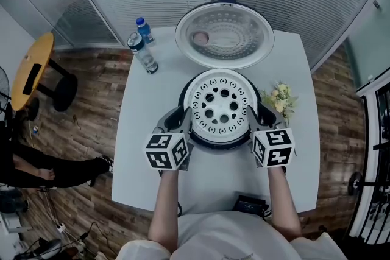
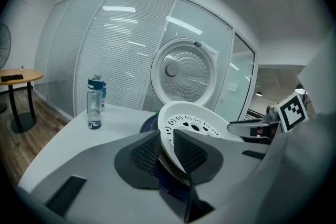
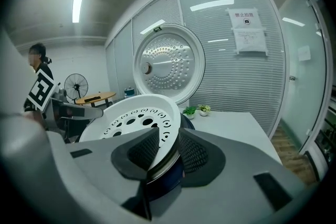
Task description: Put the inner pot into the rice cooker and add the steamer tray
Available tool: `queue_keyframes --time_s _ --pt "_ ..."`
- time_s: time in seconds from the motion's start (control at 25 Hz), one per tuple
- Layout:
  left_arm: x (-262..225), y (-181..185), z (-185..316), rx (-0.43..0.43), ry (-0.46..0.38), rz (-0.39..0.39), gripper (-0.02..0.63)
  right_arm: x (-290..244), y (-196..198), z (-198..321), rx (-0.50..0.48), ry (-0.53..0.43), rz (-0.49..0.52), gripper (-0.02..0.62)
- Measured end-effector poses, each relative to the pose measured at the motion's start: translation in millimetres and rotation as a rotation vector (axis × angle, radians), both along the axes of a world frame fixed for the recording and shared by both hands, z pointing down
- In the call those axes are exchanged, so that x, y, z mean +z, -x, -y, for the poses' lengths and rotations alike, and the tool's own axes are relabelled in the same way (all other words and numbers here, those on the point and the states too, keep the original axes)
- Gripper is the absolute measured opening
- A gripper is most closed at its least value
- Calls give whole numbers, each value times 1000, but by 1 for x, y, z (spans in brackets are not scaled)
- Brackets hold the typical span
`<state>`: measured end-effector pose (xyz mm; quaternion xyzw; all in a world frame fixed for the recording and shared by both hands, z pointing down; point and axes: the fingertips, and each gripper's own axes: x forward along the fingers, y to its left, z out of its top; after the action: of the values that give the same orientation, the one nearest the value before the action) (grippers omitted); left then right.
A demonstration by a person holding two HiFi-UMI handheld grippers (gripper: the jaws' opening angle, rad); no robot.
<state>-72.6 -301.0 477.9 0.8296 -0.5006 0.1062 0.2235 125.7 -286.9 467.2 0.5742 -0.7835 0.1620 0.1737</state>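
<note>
Steamer tray (image 1: 219, 108) atop rice cooker (image 1: 224, 36), white table (image 1: 152, 131), wood floor (image 1: 91, 112), left gripper (image 1: 183, 122) and right gripper (image 1: 254, 117) fingers loose astride rim

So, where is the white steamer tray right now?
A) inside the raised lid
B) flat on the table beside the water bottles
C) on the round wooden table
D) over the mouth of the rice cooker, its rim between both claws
D: the steamer tray lies over the rice cooker, and its rim passes between the pads of the left claw and of the right claw.
</note>
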Motion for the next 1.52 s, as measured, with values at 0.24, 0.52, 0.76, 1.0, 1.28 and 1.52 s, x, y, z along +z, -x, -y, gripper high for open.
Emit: queue_keyframes --time_s 0.24,0.52,0.76,1.0,1.28,1.52 --pt "8 0 0 0 -2 49 72 3 1 1 -1 -15 -71 110" --pt "8 -2 0 0 -29 99 72 5 3 1 -12 -35 -167 110" --pt "13 -2 0 5 -80 267 75 5 7 2 -21 -35 -166 109" --pt "10 -1 -7 -13 -81 252 86 -1 -4 -6 25 -35 -66 109" --pt "-4 8 -15 -45 -100 205 86 -18 -23 -18 104 -54 126 79" --pt "-15 5 -40 -20 -121 167 84 -30 -22 -43 95 -78 185 44"
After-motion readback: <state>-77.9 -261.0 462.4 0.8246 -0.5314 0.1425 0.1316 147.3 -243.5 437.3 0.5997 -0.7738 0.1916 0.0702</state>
